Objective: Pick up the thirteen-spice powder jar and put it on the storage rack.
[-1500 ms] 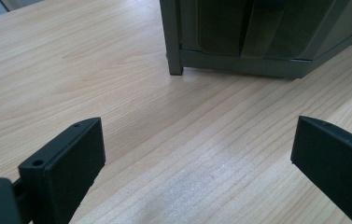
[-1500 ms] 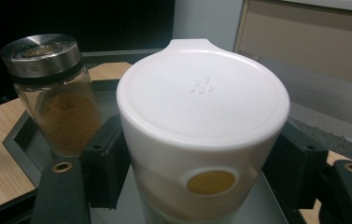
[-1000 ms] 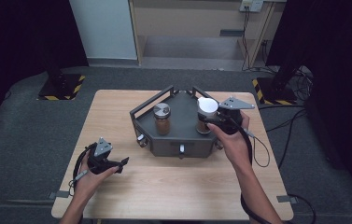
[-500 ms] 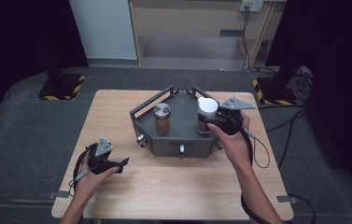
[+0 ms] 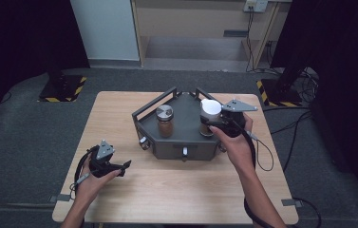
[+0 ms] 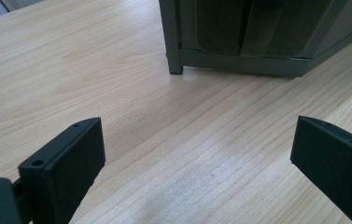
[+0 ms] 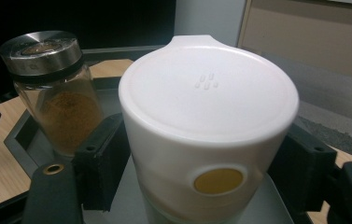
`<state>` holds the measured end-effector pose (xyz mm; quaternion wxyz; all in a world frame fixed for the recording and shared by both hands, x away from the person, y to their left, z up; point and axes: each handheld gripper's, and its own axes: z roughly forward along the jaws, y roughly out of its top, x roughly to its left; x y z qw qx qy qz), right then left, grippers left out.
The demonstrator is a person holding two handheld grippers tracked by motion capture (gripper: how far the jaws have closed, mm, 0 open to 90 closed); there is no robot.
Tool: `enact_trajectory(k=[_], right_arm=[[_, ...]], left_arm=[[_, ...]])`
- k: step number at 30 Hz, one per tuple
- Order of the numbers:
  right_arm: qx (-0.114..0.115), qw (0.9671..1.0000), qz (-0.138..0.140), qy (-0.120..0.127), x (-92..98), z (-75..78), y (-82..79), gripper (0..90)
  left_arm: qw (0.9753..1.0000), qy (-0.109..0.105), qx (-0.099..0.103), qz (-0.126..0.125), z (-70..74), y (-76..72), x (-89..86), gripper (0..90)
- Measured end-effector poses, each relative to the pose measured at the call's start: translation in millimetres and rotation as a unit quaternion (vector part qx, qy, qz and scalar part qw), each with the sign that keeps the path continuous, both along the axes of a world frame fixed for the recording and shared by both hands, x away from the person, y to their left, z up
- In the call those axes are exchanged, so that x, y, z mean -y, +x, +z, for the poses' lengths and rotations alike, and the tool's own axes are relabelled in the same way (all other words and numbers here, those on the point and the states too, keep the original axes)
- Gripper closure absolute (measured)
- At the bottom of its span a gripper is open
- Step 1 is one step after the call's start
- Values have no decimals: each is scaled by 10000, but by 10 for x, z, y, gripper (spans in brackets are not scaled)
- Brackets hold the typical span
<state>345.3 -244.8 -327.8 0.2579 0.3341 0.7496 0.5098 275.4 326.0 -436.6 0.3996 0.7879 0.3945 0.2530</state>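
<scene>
Because the right gripper (image 5: 216, 119) has its two black jaws pressed against opposite sides of the white-lidded spice jar (image 7: 208, 126), just under the wide cap, the jar is pinched where the lid's overhang would keep it from slipping if lifted. It stands at the right of the dark grey hexagonal rack (image 5: 179, 137), near the table's far middle, and whether its base rests on the rack floor I cannot tell. Beside it, apart, stands the steel-capped glass spice jar (image 5: 164, 120) (brown powder inside), untouched. The left gripper (image 5: 119, 167) sits low over the bare wooden table (image 5: 176, 190), jaws spread wide and holding nothing, probably parked clear of the working hand.
</scene>
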Motion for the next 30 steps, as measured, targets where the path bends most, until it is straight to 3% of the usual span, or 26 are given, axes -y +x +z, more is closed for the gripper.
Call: enact_trajectory(k=[5, 16, 22, 30], right_arm=[[-33, 10000, 25, 24, 5, -2, 6, 231], [-138, 9998, -54, 154, 49, 22, -24, 24], [-119, 9999, -75, 42, 79, 32, -75, 10], [-64, 9998, -42, 167, 201, -7, -165, 10]], left_arm=[[10000, 9, -4, -13, 2, 5, 3, 21], [10000, -13, 17, 43, 2, -2, -19, 21], [10000, 14, 62, 71, 9, -18, -11, 21], [10000, -7, 49, 66, 7, -16, -15, 21]])
